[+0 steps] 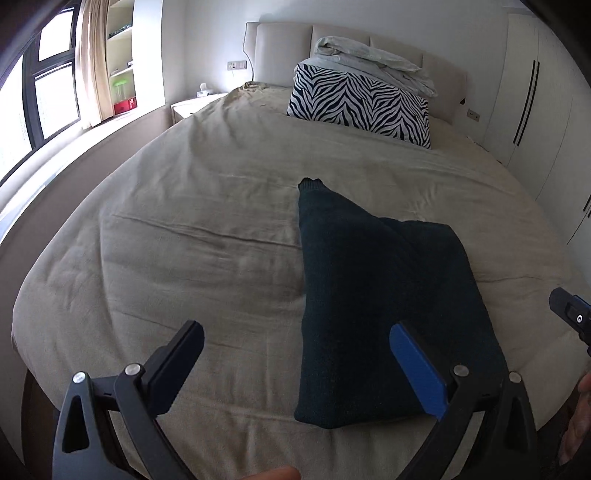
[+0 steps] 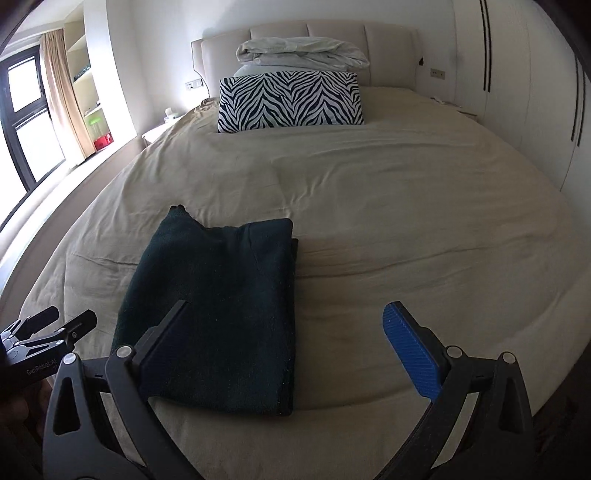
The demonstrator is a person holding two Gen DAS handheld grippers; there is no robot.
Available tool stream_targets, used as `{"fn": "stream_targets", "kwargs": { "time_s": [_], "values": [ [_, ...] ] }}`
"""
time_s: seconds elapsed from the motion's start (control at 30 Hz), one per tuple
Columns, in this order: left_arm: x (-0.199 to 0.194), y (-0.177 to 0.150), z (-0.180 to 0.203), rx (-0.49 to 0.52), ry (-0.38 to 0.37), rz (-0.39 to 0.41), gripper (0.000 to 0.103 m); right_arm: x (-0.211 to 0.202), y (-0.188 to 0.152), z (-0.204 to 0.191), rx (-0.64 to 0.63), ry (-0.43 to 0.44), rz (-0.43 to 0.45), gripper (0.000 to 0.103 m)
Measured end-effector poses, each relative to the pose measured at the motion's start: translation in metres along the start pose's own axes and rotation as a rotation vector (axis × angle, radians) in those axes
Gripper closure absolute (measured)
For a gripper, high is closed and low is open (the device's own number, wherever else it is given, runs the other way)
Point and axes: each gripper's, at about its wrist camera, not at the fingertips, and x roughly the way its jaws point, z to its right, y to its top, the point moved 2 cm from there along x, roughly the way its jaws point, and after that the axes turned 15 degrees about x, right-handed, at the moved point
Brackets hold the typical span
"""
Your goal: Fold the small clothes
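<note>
A dark green knitted garment point(image 1: 384, 295) lies folded into a long block on the beige bed cover point(image 1: 184, 240), one sleeve end pointing toward the headboard. It also shows in the right wrist view point(image 2: 218, 310). My left gripper point(image 1: 299, 339) is open and empty, above the garment's near left edge. My right gripper point(image 2: 286, 314) is open and empty, above the garment's near right edge. The right gripper shows at the edge of the left wrist view point(image 1: 570, 317); the left gripper shows at the left of the right wrist view point(image 2: 51, 328).
A zebra-striped pillow point(image 2: 290, 101) and a folded white duvet point(image 2: 301, 53) sit at the padded headboard point(image 2: 332, 31). Wardrobe doors point(image 2: 524, 92) line the right side. A window point(image 1: 40, 85), curtain and shelves stand left, with a bedside table point(image 1: 194, 103).
</note>
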Motion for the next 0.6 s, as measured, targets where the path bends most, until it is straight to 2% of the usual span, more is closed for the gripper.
{"fn": "stream_targets", "kwargs": {
  "time_s": [0.2,0.6],
  "values": [
    [0.011,-0.01,0.001,0.009,0.011,-0.035,0.0,0.03,-0.03,0.006,-0.015,-0.049,-0.054,0.0],
    [0.013,-0.015,0.002,0.022,0.022,-0.045,0.0,0.027,-0.032,-0.003,-0.059,-0.046,-0.087,0.0]
  ]
}}
